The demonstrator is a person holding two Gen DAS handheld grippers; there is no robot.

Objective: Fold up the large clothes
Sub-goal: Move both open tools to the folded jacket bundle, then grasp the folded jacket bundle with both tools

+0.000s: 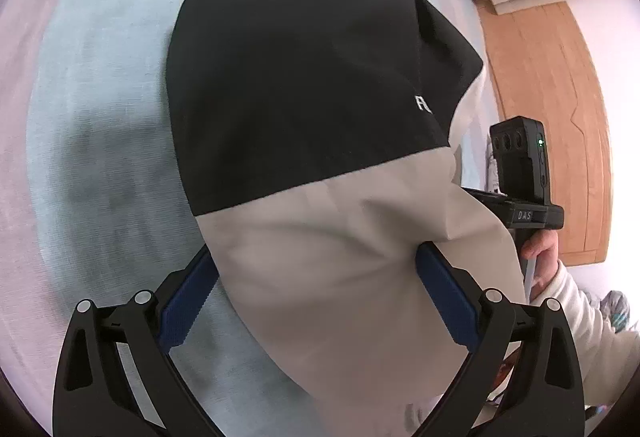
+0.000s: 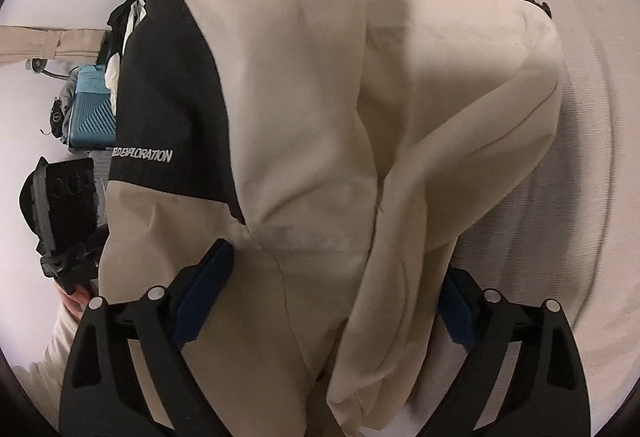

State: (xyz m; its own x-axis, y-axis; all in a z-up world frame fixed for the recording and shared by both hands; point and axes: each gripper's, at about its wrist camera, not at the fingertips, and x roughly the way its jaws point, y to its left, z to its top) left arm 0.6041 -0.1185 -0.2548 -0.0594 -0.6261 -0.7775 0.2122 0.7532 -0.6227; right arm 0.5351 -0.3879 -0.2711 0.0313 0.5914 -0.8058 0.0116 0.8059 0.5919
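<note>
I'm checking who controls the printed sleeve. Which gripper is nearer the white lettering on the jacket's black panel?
Probably right. The lettering lies just up-left of the right gripper; from the left gripper, it sits farther up the jacket.

"EXPLORATION" on the jacket's black panel (image 2: 160, 109) (first letters hidden); "DAS" on right tool (image 1: 530, 215).

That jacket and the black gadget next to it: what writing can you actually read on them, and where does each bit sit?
"EXPLORATION": white letters on the jacket, on its black panel; the word before it is cut off.
"DAS": on the black gadget, along its bar.
White letters at the black panel's edge, left view: partly hidden, unreadable.
</note>
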